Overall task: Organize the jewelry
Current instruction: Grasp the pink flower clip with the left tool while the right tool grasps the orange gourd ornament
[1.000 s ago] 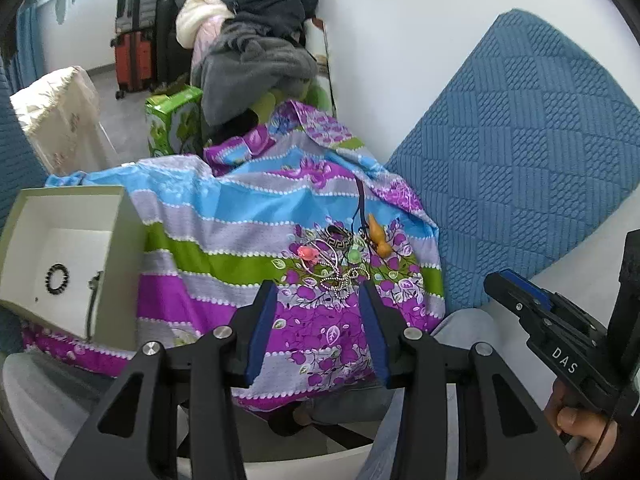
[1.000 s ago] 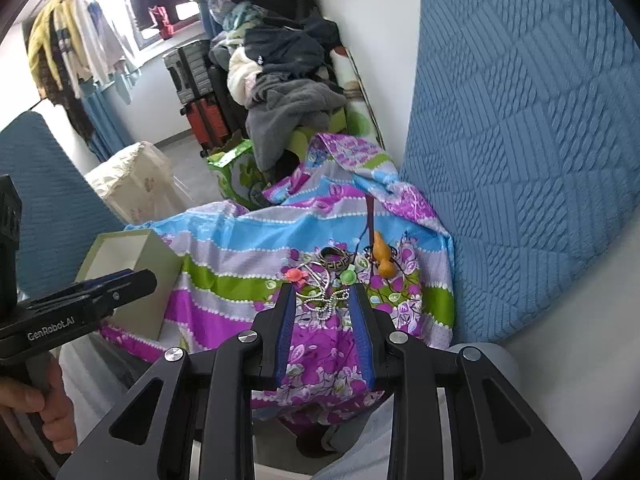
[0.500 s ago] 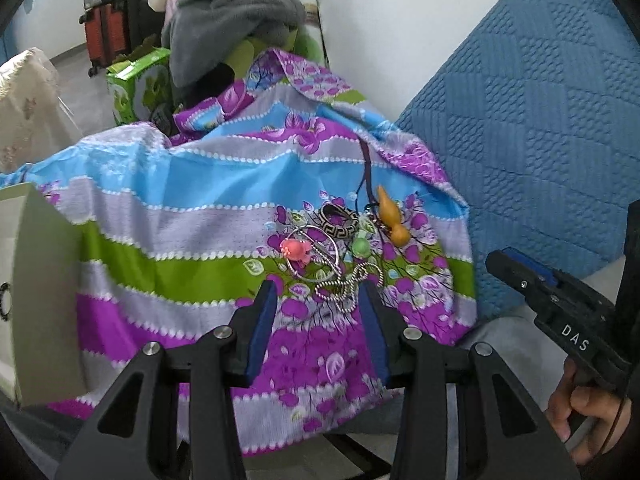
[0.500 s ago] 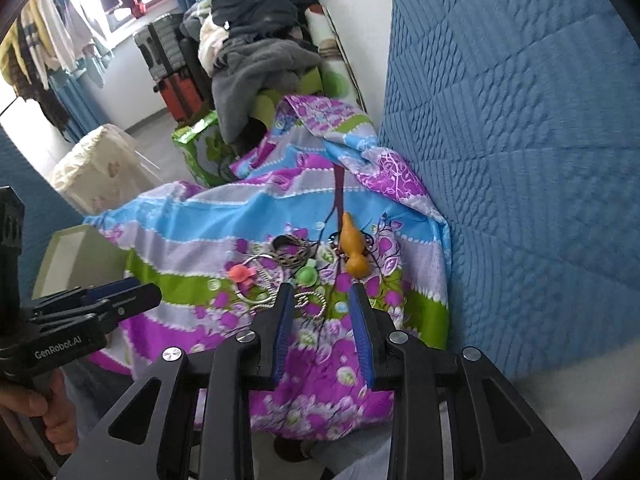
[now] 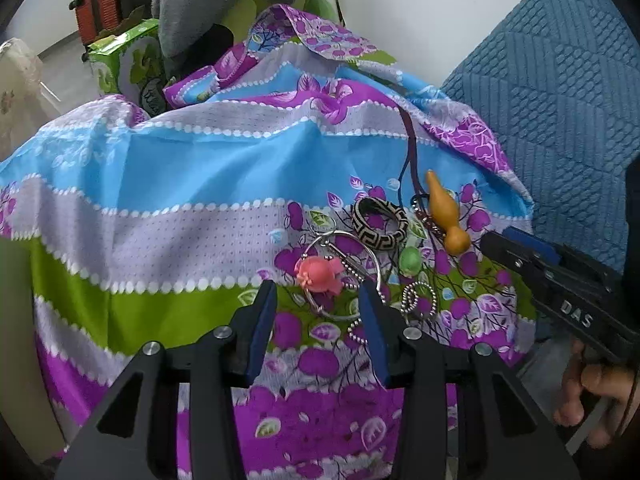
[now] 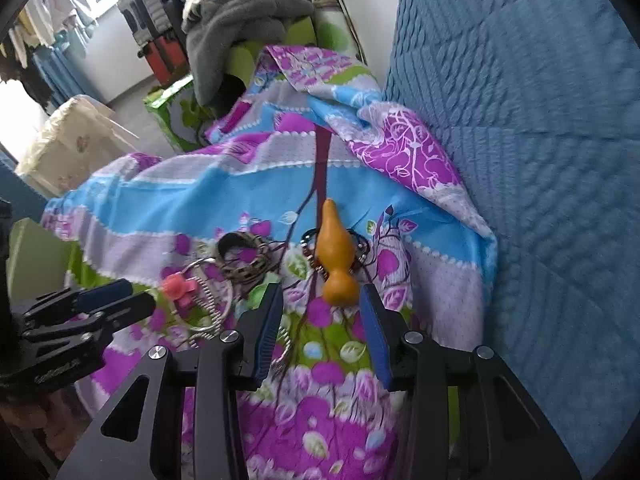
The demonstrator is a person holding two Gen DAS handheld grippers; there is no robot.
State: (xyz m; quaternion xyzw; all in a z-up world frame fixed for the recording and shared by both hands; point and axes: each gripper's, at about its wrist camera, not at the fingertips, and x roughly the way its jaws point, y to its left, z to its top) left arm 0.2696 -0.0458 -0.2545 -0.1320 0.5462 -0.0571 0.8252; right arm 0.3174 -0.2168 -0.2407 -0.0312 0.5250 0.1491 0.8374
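A small heap of jewelry lies on a striped floral cloth (image 5: 180,184). It holds a pink flower charm (image 5: 319,276) on a silver ring with a ball chain, a black-and-cream patterned bangle (image 5: 380,227), a green bead (image 5: 410,261) and an orange gourd pendant (image 5: 444,214) on a dark cord. My left gripper (image 5: 318,322) is open, its tips just short of the pink charm. My right gripper (image 6: 322,322) is open, its tips flanking the bottom of the gourd pendant (image 6: 336,254). The bangle (image 6: 242,258) and pink charm (image 6: 180,285) lie to its left.
A blue quilted cushion (image 6: 520,120) stands along the right side against the white wall. Grey clothes (image 6: 240,20), a green box (image 5: 120,56) and red suitcases (image 6: 168,56) are piled behind the cloth. The box edge (image 6: 24,264) shows at far left.
Both grippers have moved forward and down toward the jewelry heap. The right one has opened wider around the gourd pendant. The pale box has slid out of the left view.
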